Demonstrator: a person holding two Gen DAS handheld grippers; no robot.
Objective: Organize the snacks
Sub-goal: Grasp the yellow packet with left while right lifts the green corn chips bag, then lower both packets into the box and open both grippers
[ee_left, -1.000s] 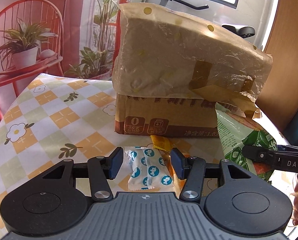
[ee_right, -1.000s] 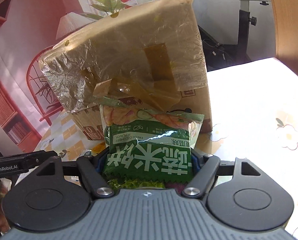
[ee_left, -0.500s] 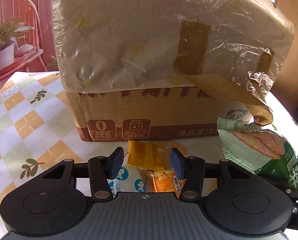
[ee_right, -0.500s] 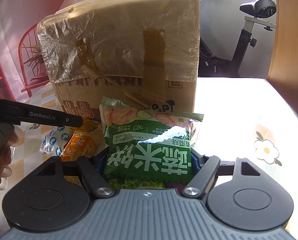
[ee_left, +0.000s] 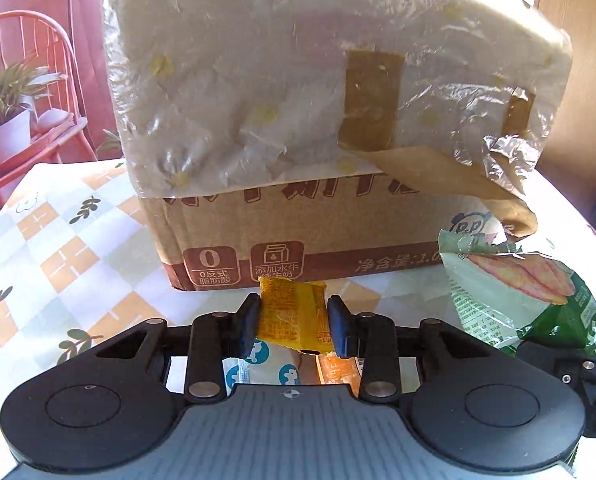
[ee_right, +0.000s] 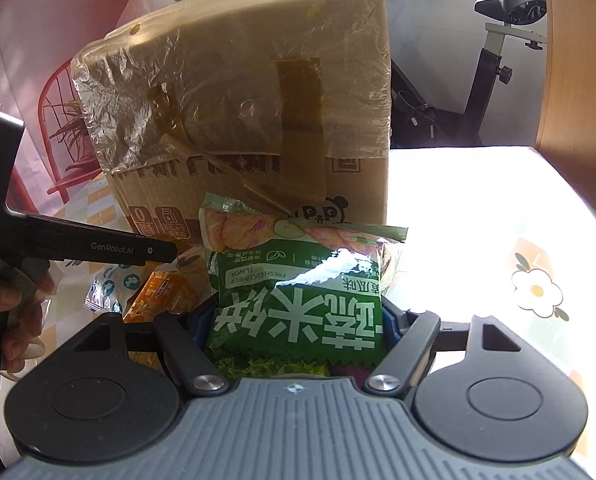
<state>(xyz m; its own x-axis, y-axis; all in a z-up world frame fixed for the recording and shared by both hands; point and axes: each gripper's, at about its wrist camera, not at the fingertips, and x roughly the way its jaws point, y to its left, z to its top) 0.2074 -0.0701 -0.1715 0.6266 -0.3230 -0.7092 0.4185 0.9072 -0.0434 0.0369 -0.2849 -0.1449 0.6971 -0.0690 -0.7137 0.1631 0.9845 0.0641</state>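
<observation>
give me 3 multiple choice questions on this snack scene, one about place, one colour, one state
1. Where does the taped brown cardboard box stand?
A. on the checked flower-print tablecloth
B. on the red chair
C. on the floor

2. What colour is the small flat snack packet between the left claw's fingers?
A. blue
B. yellow
C. purple

3. What is the right claw doing?
A. hanging empty
B. holding the green cucumber-flavour snack bag
C. gripping the box

Answers: 1 A, the box's base rests on the cloth; 2 B, yellow wrapper shows between the pads, the jaws having just been closing on it; 3 B, the bag fills its jaws.
</observation>
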